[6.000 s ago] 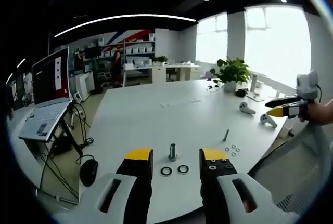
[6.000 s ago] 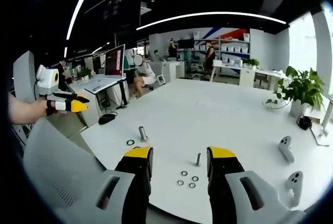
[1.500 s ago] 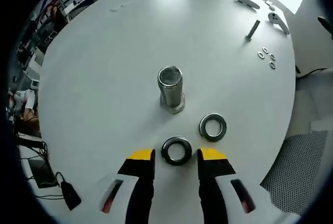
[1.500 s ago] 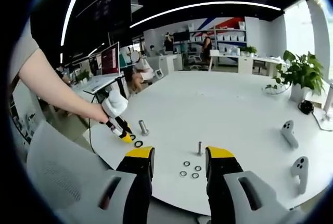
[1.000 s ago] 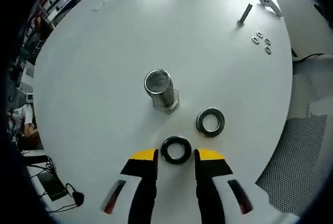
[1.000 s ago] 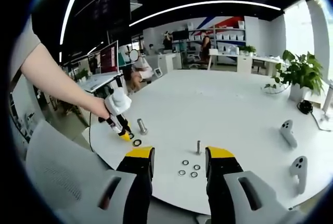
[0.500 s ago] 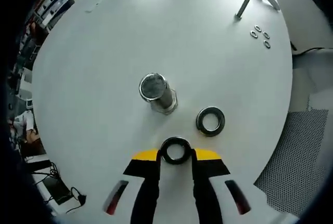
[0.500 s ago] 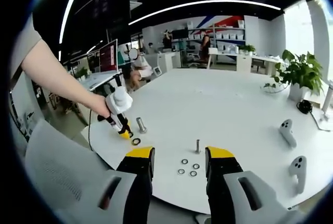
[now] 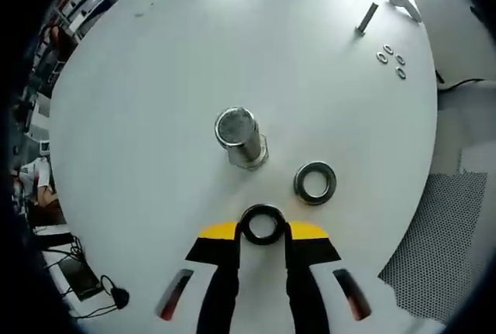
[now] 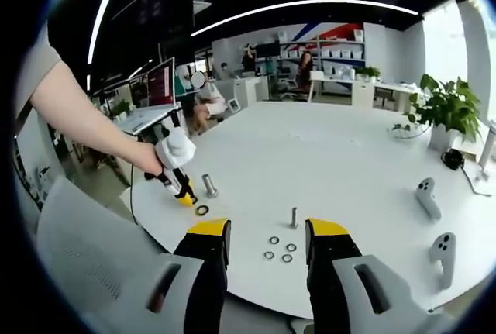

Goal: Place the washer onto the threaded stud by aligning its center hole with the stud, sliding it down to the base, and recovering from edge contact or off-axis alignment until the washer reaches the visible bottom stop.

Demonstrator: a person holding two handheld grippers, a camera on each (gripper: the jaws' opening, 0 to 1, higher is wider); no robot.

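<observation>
a: washer (image 9: 262, 225) sits between your left gripper (image 9: 262, 231) tips, jaws drawn in against its rim on both sides, so i read that as clamped on it. it looks flat on the table (image 9: 155, 55) or barely off it, can't tell which.

b: and the stud?

a: threaded stud (image 9: 241, 137) is straight ahead of those jaws and a touch to the left in the left gripper view, near but clearly apart from the washer. it stands upright, long axis vertical, top face toward the cam. so your move is up first, then fwd and slightly left until the hole is over that top, then down along the axis.

b: which hand is nearer?

a: left, by far. in the right gripper view your left gripper (image 10: 184, 197) is right by the stud (image 10: 208, 185), while the right gripper (image 10: 256, 235) hangs back at the table edge, jaws wide apart, holding nothing.

b: anything in the way?

a: second washer (image 9: 315, 182) lies flat to the right of the stud, just beside your path, not on it. small bolt (image 9: 365, 18) and small washers (image 9: 390, 60) are far off across the table, closer to your right hand.

b: risk?

a: my guess: you're holding it by the rim, so it may tilt and catch the stud's edge. keep it level w/ the stud top.
</observation>
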